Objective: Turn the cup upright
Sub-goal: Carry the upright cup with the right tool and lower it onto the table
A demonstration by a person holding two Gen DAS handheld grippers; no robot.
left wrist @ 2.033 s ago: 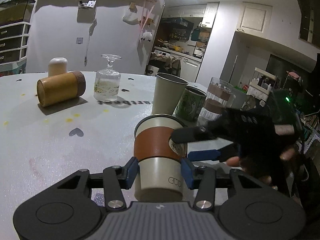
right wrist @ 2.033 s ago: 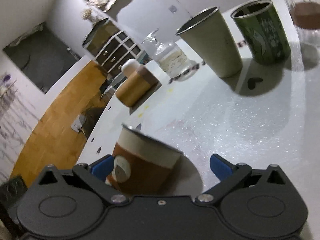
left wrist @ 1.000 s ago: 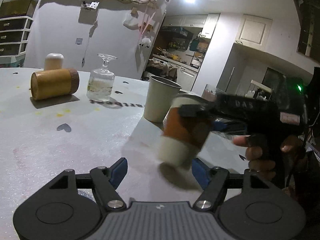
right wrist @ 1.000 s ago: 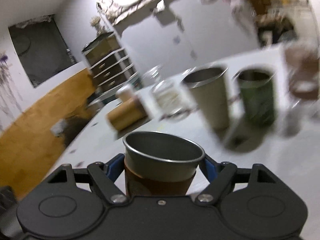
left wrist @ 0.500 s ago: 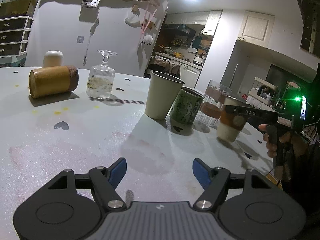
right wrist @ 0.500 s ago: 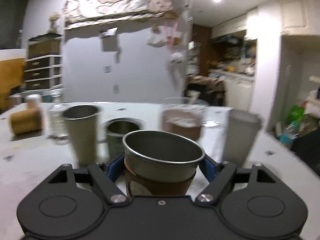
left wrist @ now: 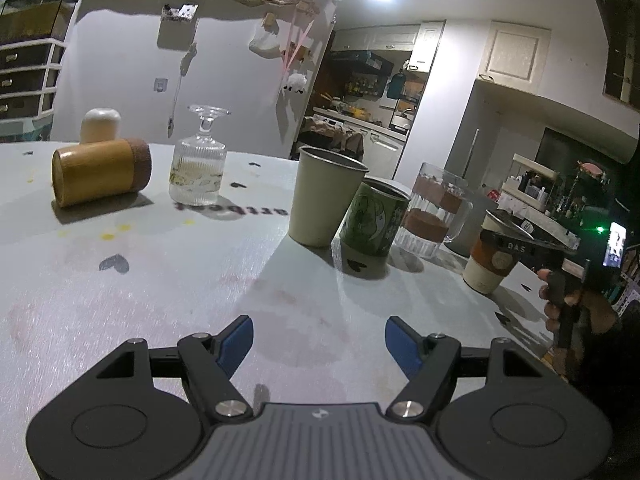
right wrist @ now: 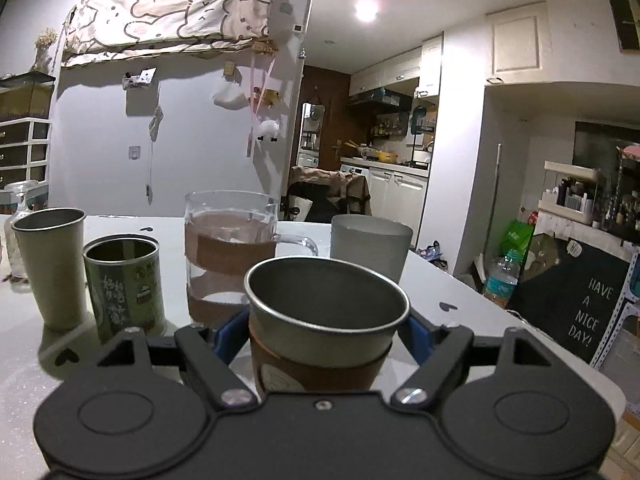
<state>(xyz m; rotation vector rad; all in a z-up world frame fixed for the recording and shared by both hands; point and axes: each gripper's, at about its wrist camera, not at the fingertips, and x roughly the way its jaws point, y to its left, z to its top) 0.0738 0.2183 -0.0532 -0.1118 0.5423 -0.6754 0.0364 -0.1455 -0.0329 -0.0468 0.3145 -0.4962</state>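
The cup (right wrist: 320, 320) is cream with a brown sleeve and a metal inside. It stands upright, mouth up, between the blue pads of my right gripper (right wrist: 320, 332), which is shut on it. In the left wrist view the same cup (left wrist: 490, 260) is at the right end of the row of cups, with its base at the table, held by the right gripper (left wrist: 516, 240). My left gripper (left wrist: 319, 344) is open and empty, low over the near middle of the white table (left wrist: 160, 280).
Upright in a row are a beige cup (left wrist: 322, 196), a green can (left wrist: 374, 226), a glass mug (left wrist: 434, 216) and a grey tumbler (right wrist: 370, 246). Far left, a wooden cup (left wrist: 100, 176) lies on its side beside an upside-down glass (left wrist: 198, 170). The table edge (right wrist: 520, 320) is close at right.
My right gripper has carried the cup from in front of my left gripper to the right end of the row, turned mouth up, and lowered it. My left gripper stayed open.
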